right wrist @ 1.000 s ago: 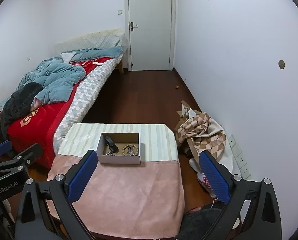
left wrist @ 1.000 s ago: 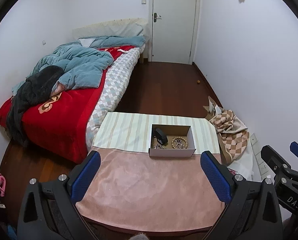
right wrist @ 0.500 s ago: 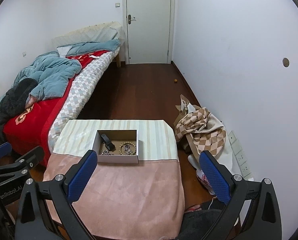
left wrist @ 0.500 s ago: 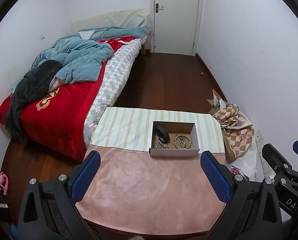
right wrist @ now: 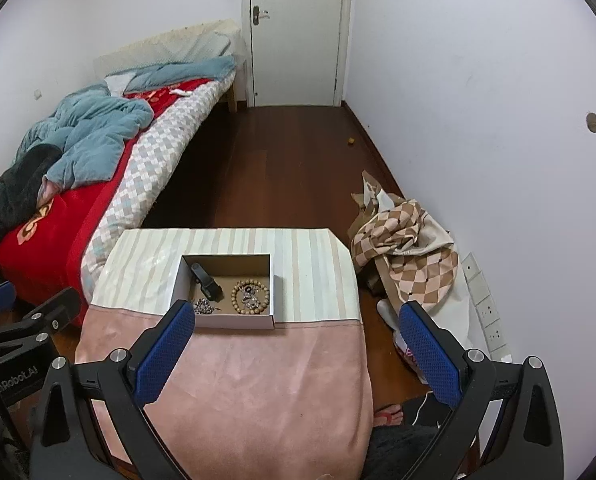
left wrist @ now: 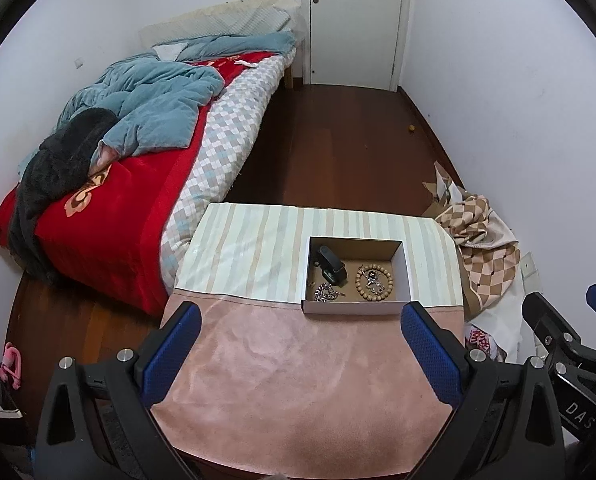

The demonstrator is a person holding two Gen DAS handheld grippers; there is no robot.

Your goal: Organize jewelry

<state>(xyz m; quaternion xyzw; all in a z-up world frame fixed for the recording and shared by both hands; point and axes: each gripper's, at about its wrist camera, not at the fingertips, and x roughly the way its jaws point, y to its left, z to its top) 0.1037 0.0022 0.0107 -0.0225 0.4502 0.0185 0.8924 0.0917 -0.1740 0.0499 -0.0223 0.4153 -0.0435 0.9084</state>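
Note:
A shallow cardboard box [left wrist: 406, 272] [right wrist: 273, 280] stands on the table, where the striped cloth meets the pink cloth. In it lie a black wristband [left wrist: 330, 265] [right wrist: 206, 280], a wooden bead bracelet [left wrist: 374, 282] [right wrist: 250, 297] with small metal pieces inside its ring, and a silver chain [left wrist: 326, 292] [right wrist: 203, 305]. My left gripper [left wrist: 304, 354] is open and empty, above the pink cloth short of the box. My right gripper [right wrist: 298, 354] is open and empty, above the pink cloth, its left fingertip [right wrist: 165, 350] near the box's front left corner.
The table has a pink cloth [left wrist: 298, 384] in front and a striped cloth [left wrist: 249, 248] behind. A bed [left wrist: 109, 200] with red cover and blue quilt stands left. A checked cloth heap [left wrist: 478, 236] lies on the floor right, by the wall. A closed door [left wrist: 354, 20] is at the back.
Both grippers have tilted downward and come a little closer to the table; the box now sits nearer the fingers. Both stay open and empty.

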